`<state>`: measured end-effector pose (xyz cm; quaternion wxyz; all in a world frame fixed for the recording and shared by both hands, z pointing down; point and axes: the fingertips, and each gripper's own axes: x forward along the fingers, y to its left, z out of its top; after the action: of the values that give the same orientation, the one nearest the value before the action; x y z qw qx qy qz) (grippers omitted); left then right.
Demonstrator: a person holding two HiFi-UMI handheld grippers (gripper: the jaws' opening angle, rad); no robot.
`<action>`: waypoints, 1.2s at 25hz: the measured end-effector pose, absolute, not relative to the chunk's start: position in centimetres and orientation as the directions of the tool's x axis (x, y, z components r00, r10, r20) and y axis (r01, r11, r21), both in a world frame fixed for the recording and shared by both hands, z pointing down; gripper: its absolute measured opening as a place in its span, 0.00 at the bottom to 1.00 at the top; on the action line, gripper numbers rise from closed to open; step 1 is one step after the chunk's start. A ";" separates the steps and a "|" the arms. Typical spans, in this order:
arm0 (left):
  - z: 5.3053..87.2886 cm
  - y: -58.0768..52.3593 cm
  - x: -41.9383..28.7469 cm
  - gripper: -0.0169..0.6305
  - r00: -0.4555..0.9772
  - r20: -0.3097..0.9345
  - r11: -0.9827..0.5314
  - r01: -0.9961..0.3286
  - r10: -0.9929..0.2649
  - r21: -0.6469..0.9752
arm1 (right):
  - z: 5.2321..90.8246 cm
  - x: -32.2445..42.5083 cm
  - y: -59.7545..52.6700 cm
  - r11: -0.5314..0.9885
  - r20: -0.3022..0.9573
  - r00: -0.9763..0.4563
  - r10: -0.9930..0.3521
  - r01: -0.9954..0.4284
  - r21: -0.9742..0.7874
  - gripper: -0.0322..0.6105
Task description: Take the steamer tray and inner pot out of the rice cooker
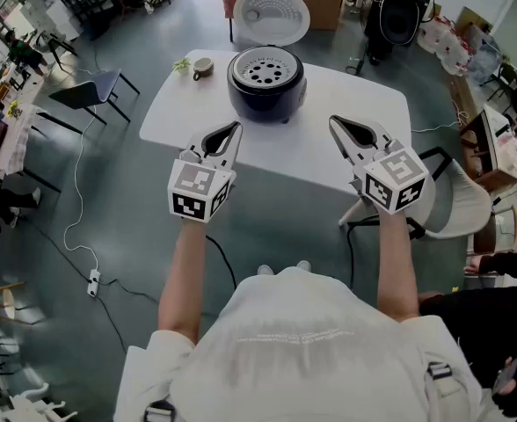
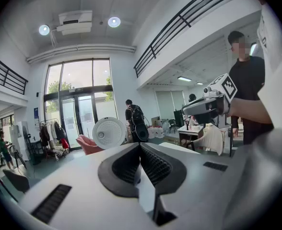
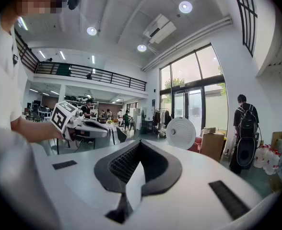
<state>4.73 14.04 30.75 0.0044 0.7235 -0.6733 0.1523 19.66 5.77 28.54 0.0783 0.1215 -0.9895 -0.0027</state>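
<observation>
On table (image 1: pixel 360 121), rice cooker (image 1: pixel 266 84) upright, lid (image 1: pixel 274 14) raised

Inner pot hidden, mug (image 1: pixel 203 68) contents unclear

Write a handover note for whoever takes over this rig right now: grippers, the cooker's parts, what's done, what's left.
Left gripper: shut, empty, held in the air in front of the cooker.
Right gripper: shut, empty, held level with the left one.
Rice cooker: stands on the white table, lid up.
Steamer tray: sits in the cooker's top. The inner pot is hidden beneath it.
Done: lid open; nothing taken out yet.
Left: lift out the tray, then the inner pot.
</observation>
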 end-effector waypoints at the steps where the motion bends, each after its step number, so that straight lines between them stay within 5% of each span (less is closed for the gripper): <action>1: 30.7 13.9 4.7 0.05 0.048 0.228 -0.095 -0.975 -0.973 -0.203 | 28.6 19.6 5.7 0.971 0.160 -0.958 -0.239 -0.237 0.033 0.09; 20: 31.5 15.2 3.0 0.06 0.070 0.211 -0.113 -0.974 -0.975 -0.197 | 29.8 18.8 5.5 0.958 0.175 -0.950 -0.260 -0.276 -0.074 0.09; 25: 32.4 16.2 2.3 0.28 0.098 0.225 -0.140 -0.973 -0.969 -0.182 | 29.7 18.4 6.3 0.950 0.152 -0.949 -0.275 -0.292 -0.110 0.10; 27: 32.5 16.7 1.6 0.30 0.090 0.212 -0.129 -0.976 -0.973 -0.176 | 29.7 18.1 6.8 0.948 0.155 -0.947 -0.282 -0.300 -0.110 0.27; 30: 32.6 17.4 0.8 0.34 0.087 0.199 -0.121 -0.979 -0.976 -0.164 | 29.8 17.7 7.7 0.945 0.178 -0.936 -0.305 -0.320 -0.062 0.38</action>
<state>0.77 17.40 32.64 0.0056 0.7372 -0.6631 0.1298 17.71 7.67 29.79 0.0835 0.1589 -0.9827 0.0451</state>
